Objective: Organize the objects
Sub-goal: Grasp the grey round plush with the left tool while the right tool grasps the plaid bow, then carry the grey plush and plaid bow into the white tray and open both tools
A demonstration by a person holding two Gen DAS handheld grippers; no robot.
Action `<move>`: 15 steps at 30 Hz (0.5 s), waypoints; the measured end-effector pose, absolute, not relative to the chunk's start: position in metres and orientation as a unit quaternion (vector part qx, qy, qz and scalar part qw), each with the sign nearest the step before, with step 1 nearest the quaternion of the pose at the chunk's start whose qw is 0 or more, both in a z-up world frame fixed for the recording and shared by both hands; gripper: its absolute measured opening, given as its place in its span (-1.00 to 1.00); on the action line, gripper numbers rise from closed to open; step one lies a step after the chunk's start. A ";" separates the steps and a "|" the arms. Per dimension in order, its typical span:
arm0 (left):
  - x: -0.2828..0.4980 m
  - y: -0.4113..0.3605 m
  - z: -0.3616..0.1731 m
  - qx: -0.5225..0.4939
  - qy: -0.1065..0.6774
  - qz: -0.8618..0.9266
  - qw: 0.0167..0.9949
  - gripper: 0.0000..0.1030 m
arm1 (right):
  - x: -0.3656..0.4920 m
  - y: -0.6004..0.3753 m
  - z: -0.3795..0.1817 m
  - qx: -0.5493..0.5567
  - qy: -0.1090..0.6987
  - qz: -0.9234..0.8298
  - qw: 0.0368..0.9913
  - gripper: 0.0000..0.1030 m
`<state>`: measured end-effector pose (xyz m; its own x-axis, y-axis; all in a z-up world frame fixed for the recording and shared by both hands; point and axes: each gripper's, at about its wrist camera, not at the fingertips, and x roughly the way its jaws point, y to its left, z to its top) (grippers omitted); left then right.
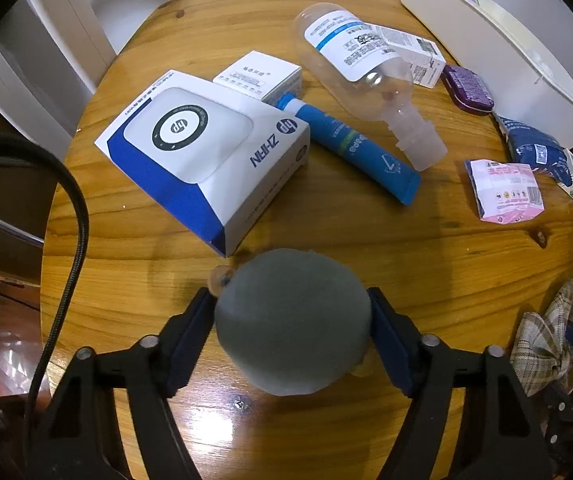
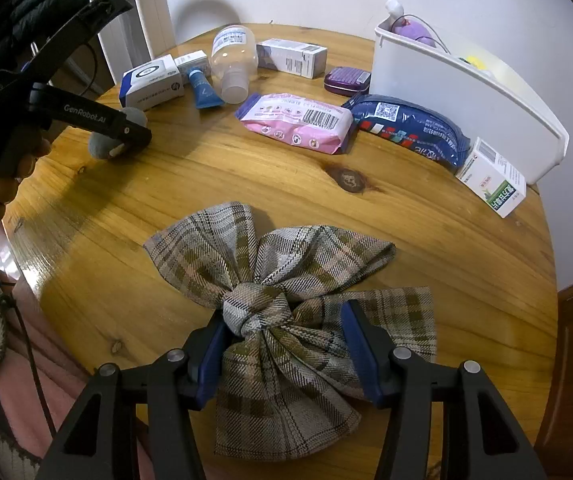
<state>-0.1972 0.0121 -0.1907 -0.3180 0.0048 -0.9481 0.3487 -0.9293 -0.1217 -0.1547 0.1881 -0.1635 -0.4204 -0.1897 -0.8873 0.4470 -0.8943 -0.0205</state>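
Both grippers are gripping: left gripper (image 1: 292,322) pinching a grey plush ball (image 1: 292,320), right gripper (image 2: 282,344) clamping a plaid bow (image 2: 282,308). Ahead, nine items are lying unsorted on the table (image 2: 126,208); the white bin (image 2: 486,92) is holding only a few.

The left claw (image 1: 292,320) pinches a round grey felt ball (image 1: 292,320) over the wooden surface (image 1: 446,280), near a white-and-blue cardboard box (image 1: 206,156) and a blue tube (image 1: 350,146).
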 end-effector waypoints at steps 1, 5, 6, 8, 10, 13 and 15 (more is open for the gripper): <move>-0.198 0.012 -0.191 0.574 0.152 -0.797 0.108 0.39 | -0.155 0.188 -0.164 0.504 0.127 -0.833 0.191 0.09; -0.202 0.016 -0.191 0.571 0.152 -0.799 0.112 0.32 | -0.154 0.188 -0.163 0.501 0.125 -0.835 0.191 -0.09; -0.202 0.015 -0.191 0.571 0.150 -0.800 0.113 0.31 | -0.154 0.188 -0.162 0.500 0.126 -0.835 0.192 -0.12; -0.202 0.017 -0.193 0.571 0.144 -0.800 0.113 0.29 | -0.154 0.187 -0.162 0.500 0.126 -0.835 0.193 -0.21; -0.196 0.017 -0.191 0.570 0.142 -0.802 0.111 0.28 | -0.154 0.187 -0.162 0.500 0.125 -0.835 0.192 -0.25; -0.182 0.024 -0.178 0.564 0.140 -0.807 0.106 0.27 | -0.154 0.189 -0.161 0.502 0.116 -0.836 0.192 -0.32; -0.180 0.025 -0.171 0.557 0.139 -0.812 0.103 0.27 | -0.155 0.191 -0.161 0.505 0.103 -0.835 0.193 -0.34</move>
<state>-0.1803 0.0253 -0.1709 -0.3572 -0.0119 -0.9339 0.3223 -0.9401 -0.1113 -0.1551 0.1910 -0.1605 -0.4147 -0.2185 -0.8833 0.4274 -0.9038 0.0229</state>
